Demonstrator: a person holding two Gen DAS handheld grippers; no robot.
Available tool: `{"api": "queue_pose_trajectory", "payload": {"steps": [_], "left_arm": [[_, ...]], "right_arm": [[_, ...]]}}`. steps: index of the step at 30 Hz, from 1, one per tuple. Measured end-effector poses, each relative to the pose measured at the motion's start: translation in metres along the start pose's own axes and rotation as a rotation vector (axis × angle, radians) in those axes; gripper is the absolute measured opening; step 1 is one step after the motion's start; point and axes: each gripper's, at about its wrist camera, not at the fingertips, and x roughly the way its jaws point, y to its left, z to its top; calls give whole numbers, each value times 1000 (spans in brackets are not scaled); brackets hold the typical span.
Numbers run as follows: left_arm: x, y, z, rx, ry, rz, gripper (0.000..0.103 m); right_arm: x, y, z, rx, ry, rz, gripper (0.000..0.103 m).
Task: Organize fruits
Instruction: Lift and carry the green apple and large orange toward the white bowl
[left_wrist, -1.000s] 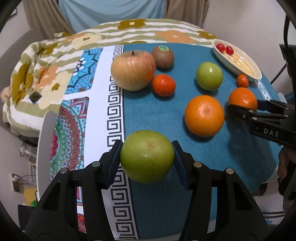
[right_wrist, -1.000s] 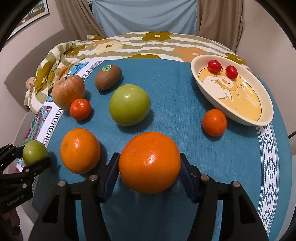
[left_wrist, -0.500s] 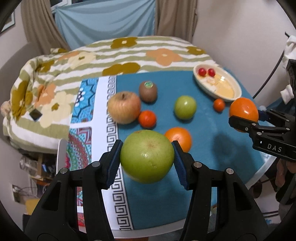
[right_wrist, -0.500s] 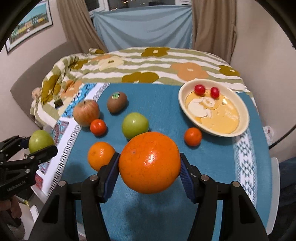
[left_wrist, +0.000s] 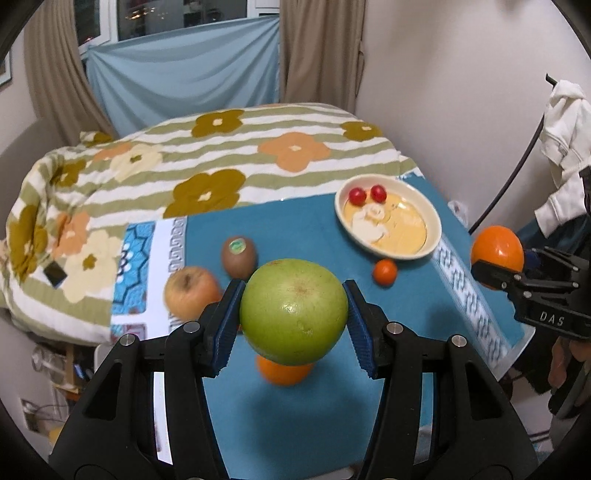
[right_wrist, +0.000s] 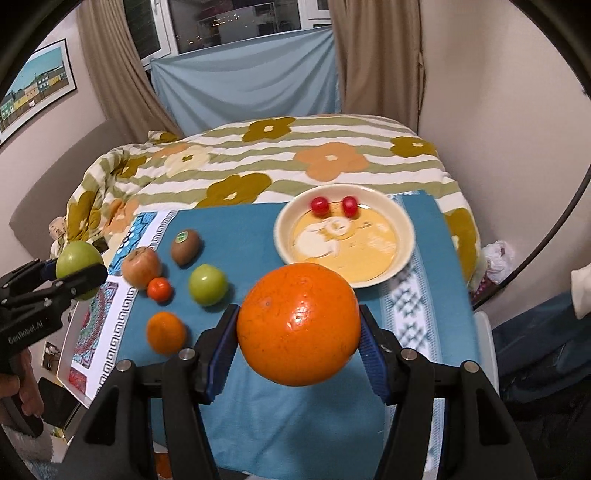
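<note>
Table (right_wrist: 258, 413): second green apple (right_wrist: 207, 285) visible only right wrist.

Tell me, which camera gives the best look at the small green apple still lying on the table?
The right wrist view. There the small green apple lies in plain sight on the blue cloth, near the kiwi and the small tangerine. In the left wrist view it cannot be seen: the big green fruit held by the left gripper apparently hides it.

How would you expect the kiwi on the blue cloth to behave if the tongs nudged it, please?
The kiwi is egg-shaped and lies on its side, so it would probably wobble or roll unevenly. Its fuzzy-looking skin on the woven blue cloth should resist sliding.
</note>
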Motion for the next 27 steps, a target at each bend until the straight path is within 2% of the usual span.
{"api": "queue_pose_trajectory", "payload": {"steps": [6,15,21,27], "left_arm": [[33,-37,33,-10,7,-8,58],[111,-87,75,-44,62,0,58],[157,-106,89,-71,100,23,58],[199,-121,96,-54,156,49,58]], "right_arm": [[13,-45,25,-4,2,11,57],[57,-104,62,-29,34,53,57],[92,-132,82,-52,68,86,57],[121,-145,94,-65,93,115,57]]}}
